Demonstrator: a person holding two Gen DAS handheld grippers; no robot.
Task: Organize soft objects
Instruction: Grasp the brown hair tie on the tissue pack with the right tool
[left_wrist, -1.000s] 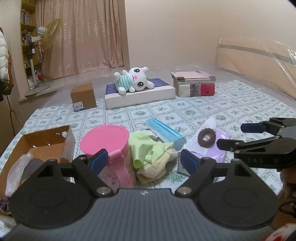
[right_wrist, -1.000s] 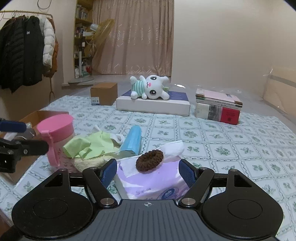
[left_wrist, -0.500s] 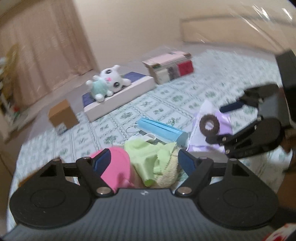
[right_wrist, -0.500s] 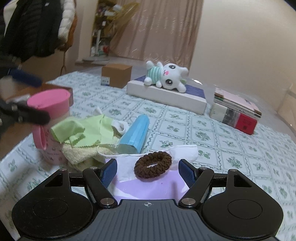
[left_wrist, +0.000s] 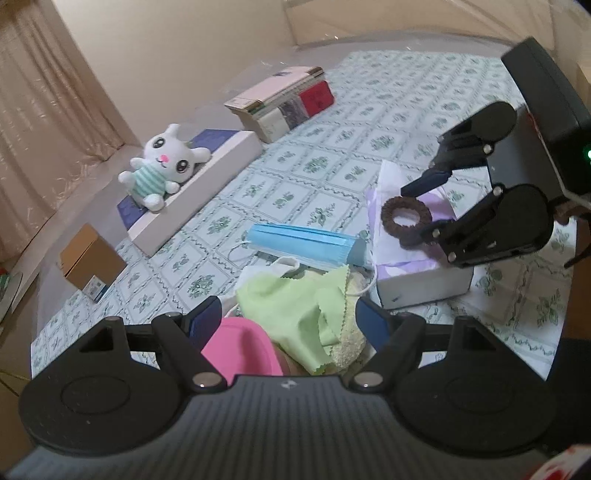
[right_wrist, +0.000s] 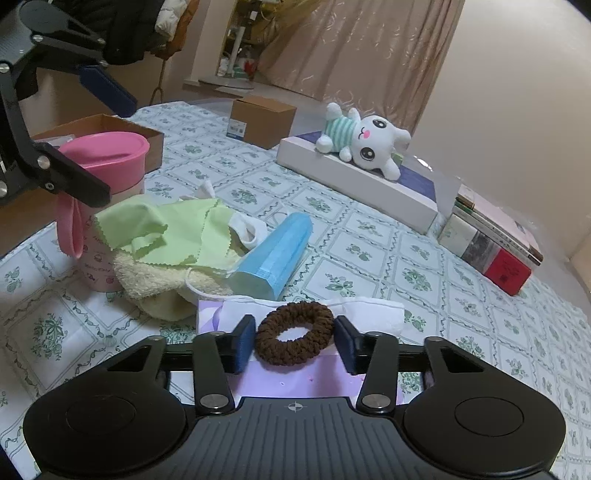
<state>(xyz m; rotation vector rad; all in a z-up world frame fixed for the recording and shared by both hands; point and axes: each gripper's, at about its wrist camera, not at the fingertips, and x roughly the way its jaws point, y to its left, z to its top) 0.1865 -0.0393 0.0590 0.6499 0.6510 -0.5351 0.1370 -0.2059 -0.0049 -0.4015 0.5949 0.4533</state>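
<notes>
A brown hair scrunchie (right_wrist: 294, 333) lies on a purple tissue pack (right_wrist: 310, 380); it also shows in the left wrist view (left_wrist: 406, 220). My right gripper (right_wrist: 294, 343) is open with a pad on each side of the scrunchie, close to touching. A green cloth (right_wrist: 166, 229) lies over a cream towel (right_wrist: 155, 284), next to a blue face mask stack (right_wrist: 275, 254). My left gripper (left_wrist: 290, 319) is open and empty, above the green cloth (left_wrist: 295, 314) and a pink-lidded cup (left_wrist: 240, 347). A white plush bunny (right_wrist: 364, 144) lies on a flat white box.
An open cardboard box (right_wrist: 110, 125) stands at the left beside the pink-lidded cup (right_wrist: 105, 155). A small closed cardboard box (right_wrist: 262, 120) stands at the back. A stack of books (right_wrist: 491, 240) lies at the right. The floral cloth (right_wrist: 369, 240) covers the surface.
My right gripper has moved forward and down and narrowed, so its pads now flank the scrunchie. My left gripper has risen and tilted down over the green cloth and cup.
</notes>
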